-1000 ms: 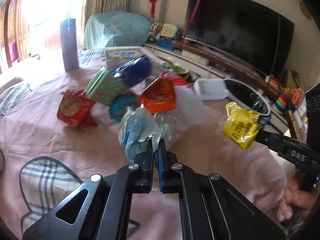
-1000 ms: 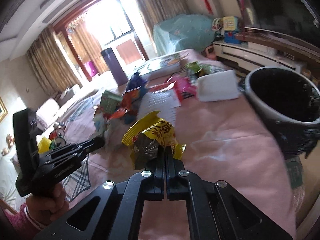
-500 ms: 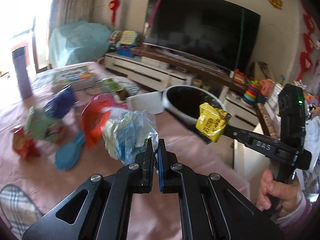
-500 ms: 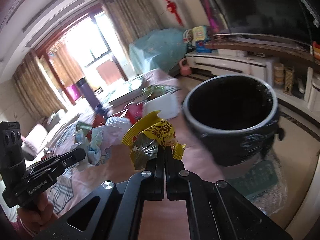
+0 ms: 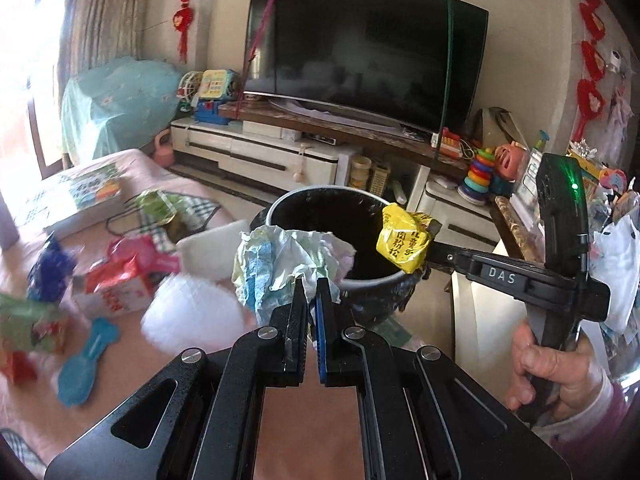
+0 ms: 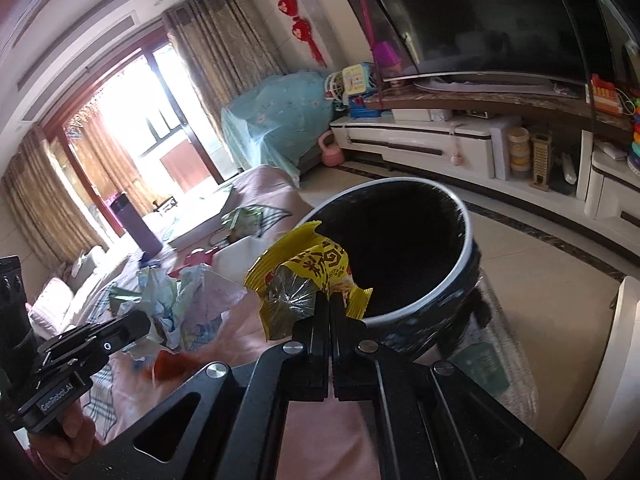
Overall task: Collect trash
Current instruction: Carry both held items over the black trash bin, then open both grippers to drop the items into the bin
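My left gripper (image 5: 311, 290) is shut on a crumpled white and blue paper wad (image 5: 280, 264), held in the air just before the near rim of the black trash bin (image 5: 372, 276). My right gripper (image 6: 330, 300) is shut on a yellow snack wrapper (image 6: 308, 276), held at the bin's (image 6: 464, 252) near left rim. The wrapper also shows in the left wrist view (image 5: 404, 240), over the bin's right rim. The paper wad shows in the right wrist view (image 6: 188, 296), left of the wrapper.
More trash lies on the pink-covered table (image 5: 120, 360): a red-and-white box (image 5: 116, 284), a white wad (image 5: 192, 316), a blue packet (image 5: 50, 272), a turquoise scoop (image 5: 86, 356), a green packet (image 5: 160, 208). A TV stand (image 5: 304, 152) and toys stand behind the bin.
Both grippers have swung right from the trash pile to the bin, each carrying its piece. The bin is now close in both views.
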Available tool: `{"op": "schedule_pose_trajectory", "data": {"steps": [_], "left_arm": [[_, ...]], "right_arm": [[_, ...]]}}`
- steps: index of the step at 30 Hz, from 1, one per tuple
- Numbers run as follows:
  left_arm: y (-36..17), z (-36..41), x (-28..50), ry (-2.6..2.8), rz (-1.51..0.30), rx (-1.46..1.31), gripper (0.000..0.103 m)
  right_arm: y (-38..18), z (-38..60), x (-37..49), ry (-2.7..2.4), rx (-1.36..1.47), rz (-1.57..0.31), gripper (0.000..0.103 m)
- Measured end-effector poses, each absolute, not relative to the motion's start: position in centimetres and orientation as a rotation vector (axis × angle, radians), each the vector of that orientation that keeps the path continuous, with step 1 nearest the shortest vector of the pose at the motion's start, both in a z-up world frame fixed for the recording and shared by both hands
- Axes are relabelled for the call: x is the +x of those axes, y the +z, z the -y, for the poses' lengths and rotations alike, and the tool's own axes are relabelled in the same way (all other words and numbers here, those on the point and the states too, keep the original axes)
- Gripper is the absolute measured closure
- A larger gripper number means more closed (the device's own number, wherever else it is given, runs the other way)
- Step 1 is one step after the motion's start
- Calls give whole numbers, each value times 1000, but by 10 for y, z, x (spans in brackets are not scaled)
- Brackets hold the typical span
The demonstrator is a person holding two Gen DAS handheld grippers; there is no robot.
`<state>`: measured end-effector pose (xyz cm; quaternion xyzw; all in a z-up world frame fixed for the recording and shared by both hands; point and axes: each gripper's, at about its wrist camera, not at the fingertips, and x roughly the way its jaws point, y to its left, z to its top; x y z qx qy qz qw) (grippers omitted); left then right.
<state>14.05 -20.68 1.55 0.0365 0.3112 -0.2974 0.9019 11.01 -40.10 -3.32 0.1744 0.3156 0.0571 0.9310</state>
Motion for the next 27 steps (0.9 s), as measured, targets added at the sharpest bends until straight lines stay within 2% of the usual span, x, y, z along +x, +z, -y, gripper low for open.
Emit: {"op": "schedule_pose_trajectory", "data": {"steps": [16, 19, 21, 22, 24, 26, 27], "left_arm": [[1, 271, 204, -677, -707, 105, 100], [-5, 278, 212, -685, -736, 114, 100], [-8, 281, 216, -684, -758, 115, 97], [-9, 280, 217, -683, -762, 113, 93], [-9, 279, 216, -671, -763, 113, 79], [-6, 273, 214, -656, -754, 100, 49], [-5, 270, 212, -650, -748, 92, 45]], "right_arm": [[-46, 442, 174, 65, 341, -741, 102], [-49, 447, 180, 52, 339, -761, 97], [-50, 450, 183, 56, 346, -774, 97], [-50, 451, 185, 54, 346, -778, 97], [-49, 452, 185, 52, 342, -778, 96], [-47, 454, 183, 52, 352, -772, 92], [-45, 454, 182, 52, 358, -766, 86]]}}
